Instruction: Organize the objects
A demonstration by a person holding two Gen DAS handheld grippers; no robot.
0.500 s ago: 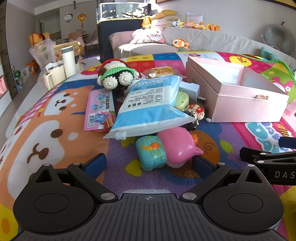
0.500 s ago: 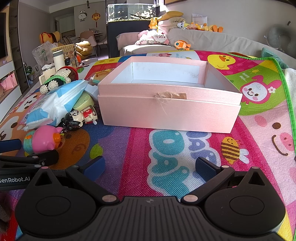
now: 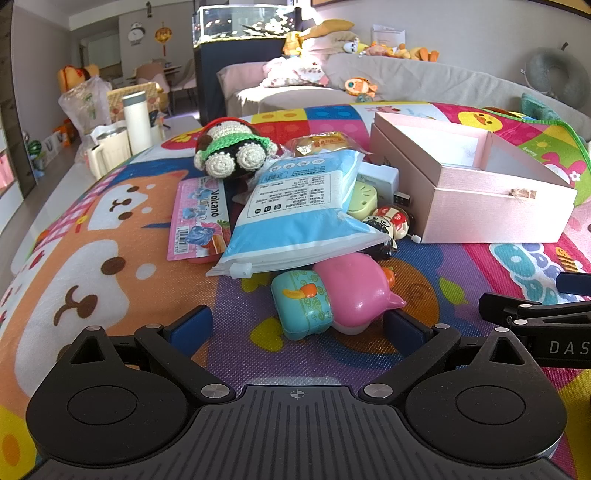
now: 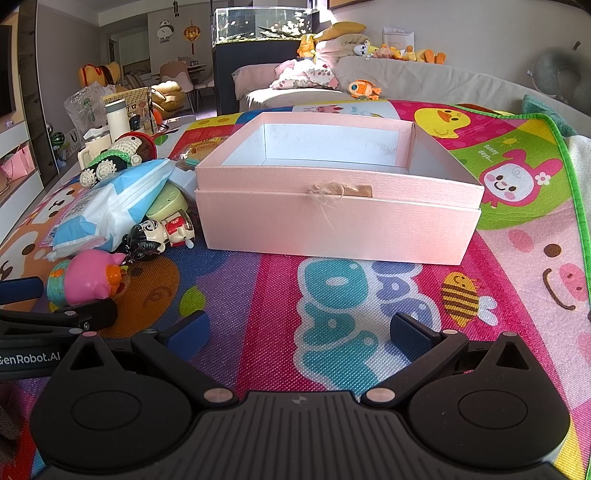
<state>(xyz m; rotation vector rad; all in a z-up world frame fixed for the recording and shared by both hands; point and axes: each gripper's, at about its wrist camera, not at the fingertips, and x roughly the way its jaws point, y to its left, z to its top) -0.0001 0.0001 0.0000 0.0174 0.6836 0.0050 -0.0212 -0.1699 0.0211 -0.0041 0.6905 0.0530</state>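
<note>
An open pink box point(image 4: 332, 221) sits on the colourful play mat, also in the left wrist view point(image 3: 472, 192). Left of it lies a pile of things: a pink and teal pig toy point(image 3: 332, 295), a blue and white pouch point(image 3: 295, 218), a crocheted doll point(image 3: 229, 151), a pink Volcano packet point(image 3: 197, 218), a green case point(image 3: 362, 195) and small figurines point(image 3: 388, 221). My left gripper point(image 3: 297, 326) is open, just short of the pig toy. My right gripper point(image 4: 297, 332) is open and empty in front of the box.
A white flask point(image 3: 137, 122) and cups stand at the mat's far left. A grey sofa point(image 3: 424, 81) with plush toys and a fish tank point(image 3: 240, 26) are behind. The right gripper's side point(image 3: 535, 325) shows at the left view's right edge.
The left gripper has crept slightly forward toward the pig toy. The right gripper has barely moved.
</note>
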